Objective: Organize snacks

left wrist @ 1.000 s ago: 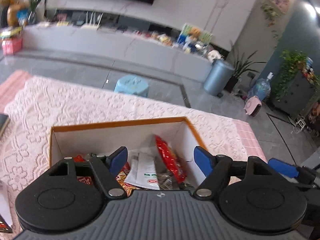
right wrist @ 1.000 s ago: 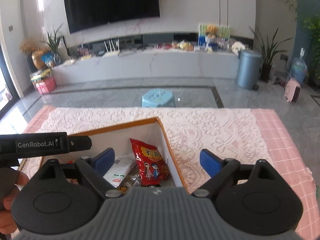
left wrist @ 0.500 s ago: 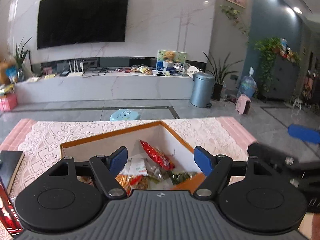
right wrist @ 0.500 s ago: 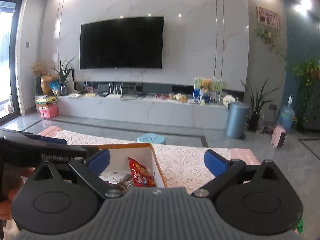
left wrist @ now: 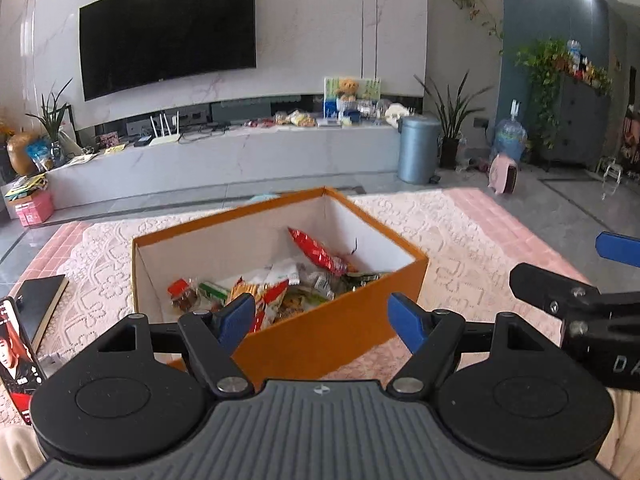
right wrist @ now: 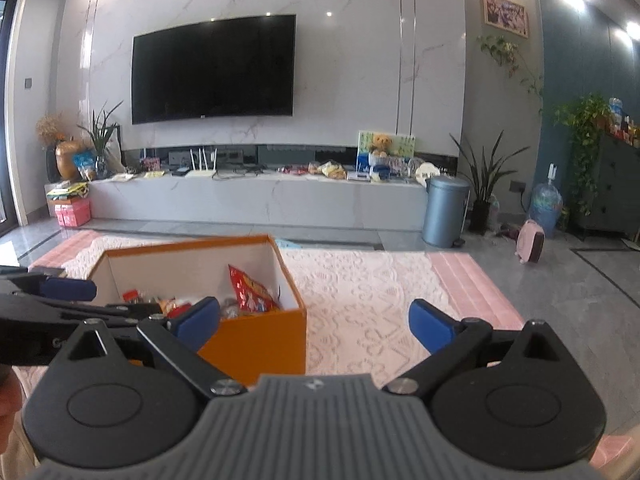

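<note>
Snack packets [left wrist: 280, 284] lie in the orange cardboard box [left wrist: 332, 328]; both grippers, left [left wrist: 322, 316] and right [right wrist: 314, 326], hover spread and empty, so sorting seems finished.

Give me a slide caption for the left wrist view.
Open left gripper facing an orange box of snacks on a lace tablecloth.

pink lace-covered tabletop [left wrist: 460, 232]; directly on it an orange box [left wrist: 332, 320], a black book [left wrist: 38, 304], a phone [left wrist: 16, 356].
</note>
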The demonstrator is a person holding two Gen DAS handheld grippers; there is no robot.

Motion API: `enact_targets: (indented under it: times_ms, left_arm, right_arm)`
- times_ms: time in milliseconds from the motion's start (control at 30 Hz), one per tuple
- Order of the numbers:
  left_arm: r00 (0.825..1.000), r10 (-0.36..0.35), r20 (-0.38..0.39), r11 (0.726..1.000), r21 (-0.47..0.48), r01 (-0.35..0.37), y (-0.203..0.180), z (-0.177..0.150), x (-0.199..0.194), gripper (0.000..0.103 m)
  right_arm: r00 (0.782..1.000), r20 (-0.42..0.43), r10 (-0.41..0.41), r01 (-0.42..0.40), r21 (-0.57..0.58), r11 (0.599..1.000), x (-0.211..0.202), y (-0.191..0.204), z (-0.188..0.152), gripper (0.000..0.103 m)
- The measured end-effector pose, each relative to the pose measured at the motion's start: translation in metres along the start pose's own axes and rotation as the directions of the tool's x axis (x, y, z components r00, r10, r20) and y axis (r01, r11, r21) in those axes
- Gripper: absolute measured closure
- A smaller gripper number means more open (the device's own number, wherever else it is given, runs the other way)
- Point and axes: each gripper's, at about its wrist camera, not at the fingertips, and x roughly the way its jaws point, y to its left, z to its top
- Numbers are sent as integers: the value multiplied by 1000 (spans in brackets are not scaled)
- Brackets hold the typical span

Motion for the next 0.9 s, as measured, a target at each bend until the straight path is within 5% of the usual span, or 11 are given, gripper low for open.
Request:
enact_targets:
  times_ms: [500, 900]
  left_arm:
    - [995, 11, -96, 1000, 15, -10, -3, -26, 20, 14]
    - [995, 19, -93, 1000, 16, -17, -4, -24, 17, 15]
  right_arm:
    - [994, -109, -17, 22, 50, 999, 35, -20, -27, 5]
    - [993, -118, -7, 15, 61, 998, 37, -19, -27, 5]
